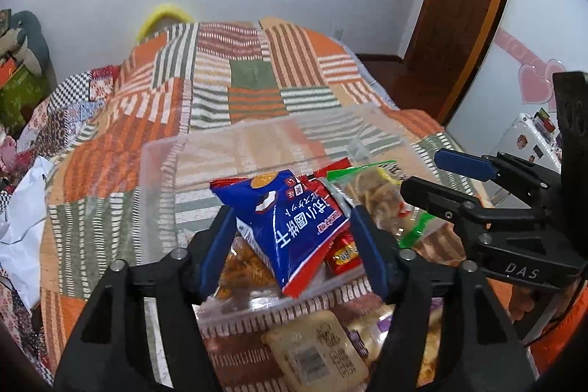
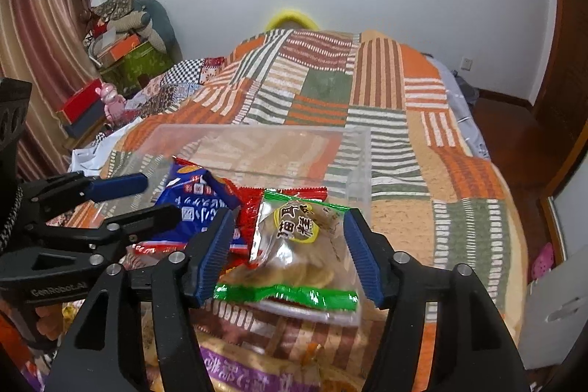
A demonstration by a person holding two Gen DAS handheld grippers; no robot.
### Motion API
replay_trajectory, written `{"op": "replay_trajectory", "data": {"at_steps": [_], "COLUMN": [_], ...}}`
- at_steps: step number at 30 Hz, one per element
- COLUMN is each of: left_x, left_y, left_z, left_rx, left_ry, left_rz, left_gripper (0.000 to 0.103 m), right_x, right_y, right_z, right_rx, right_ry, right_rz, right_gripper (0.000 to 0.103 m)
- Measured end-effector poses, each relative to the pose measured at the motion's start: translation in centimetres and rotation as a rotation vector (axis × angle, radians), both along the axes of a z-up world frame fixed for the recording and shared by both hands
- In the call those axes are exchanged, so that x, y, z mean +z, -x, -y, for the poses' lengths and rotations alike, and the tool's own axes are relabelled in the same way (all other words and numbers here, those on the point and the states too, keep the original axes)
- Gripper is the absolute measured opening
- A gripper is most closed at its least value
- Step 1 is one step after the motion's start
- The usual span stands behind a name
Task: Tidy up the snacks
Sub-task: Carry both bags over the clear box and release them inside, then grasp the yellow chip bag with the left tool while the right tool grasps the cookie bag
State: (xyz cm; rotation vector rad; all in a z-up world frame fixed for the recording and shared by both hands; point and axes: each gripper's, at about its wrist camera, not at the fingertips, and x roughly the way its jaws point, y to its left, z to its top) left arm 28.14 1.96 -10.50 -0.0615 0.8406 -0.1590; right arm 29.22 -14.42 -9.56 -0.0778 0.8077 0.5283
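Observation:
A clear plastic bin (image 1: pixel 161 153) (image 2: pixel 257 138) stands on the patchwork bedspread. In it lie a blue snack bag (image 1: pixel 290 226) (image 2: pixel 194 204), a red packet (image 1: pixel 341 252) (image 2: pixel 253 204) and a clear green-edged biscuit pack (image 1: pixel 382 197) (image 2: pixel 301 252). My left gripper (image 1: pixel 292 245) is open, its blue pads on either side of the blue bag without pinching it. My right gripper (image 2: pixel 290 252) is open around the biscuit pack and also shows in the left wrist view (image 1: pixel 422 175). The left gripper shows in the right wrist view (image 2: pixel 161 197).
More loose snack packs (image 1: pixel 319 351) (image 2: pixel 257 370) lie on the bedspread (image 1: pixel 257 79) in front of the bin. A white bag (image 1: pixel 22 219) lies at the left bed edge. Boxes and clutter (image 2: pixel 121 54) stand beyond the bed's left; a wooden door (image 1: pixel 459 6) is at right.

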Motion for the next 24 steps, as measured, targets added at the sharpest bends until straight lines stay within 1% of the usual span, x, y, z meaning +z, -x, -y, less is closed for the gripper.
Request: {"op": "replay_trajectory", "data": {"at_steps": [3,6,7,8,10,12,16,21,24], "left_x": [1.2,2.2,2.5,2.8,3.3,3.5,3.5,2.4,1.0], "left_y": [1.4,2.9,3.7,4.3,5.6,6.9,8.8,11.5,12.8], "left_z": [-0.1,-0.4,-0.5,-0.8,-1.1,-1.6,-2.2,-3.5,-4.5], "left_rx": [-0.001,0.007,0.015,0.024,0.035,0.042,0.057,0.082,0.103], "left_ry": [-0.014,-0.022,-0.023,-0.023,-0.024,-0.025,-0.041,-0.053,-0.048], "left_rz": [0.015,0.028,0.036,0.048,0.062,0.06,0.049,0.023,-0.007], "left_gripper": [0.067,0.081,0.089,0.093,0.095,0.096,0.096,0.096,0.096], "right_x": [1.0,1.9,2.2,2.4,2.8,3.1,3.1,2.1,1.3], "right_y": [1.3,2.7,3.2,3.7,4.6,5.6,7.4,9.3,10.5], "right_z": [0.4,0.8,0.9,1.0,1.3,1.6,1.8,1.8,1.7], "right_rx": [0.002,0.003,0.004,0.005,0.003,0.003,0.013,0.03,0.031], "right_ry": [-0.004,-0.01,-0.013,-0.015,-0.019,-0.023,-0.018,0.004,0.018], "right_rz": [0.027,0.055,0.064,0.072,0.09,0.104,0.109,0.099,0.087], "right_gripper": [0.062,0.065,0.066,0.067,0.071,0.074,0.077,0.08,0.081]}}
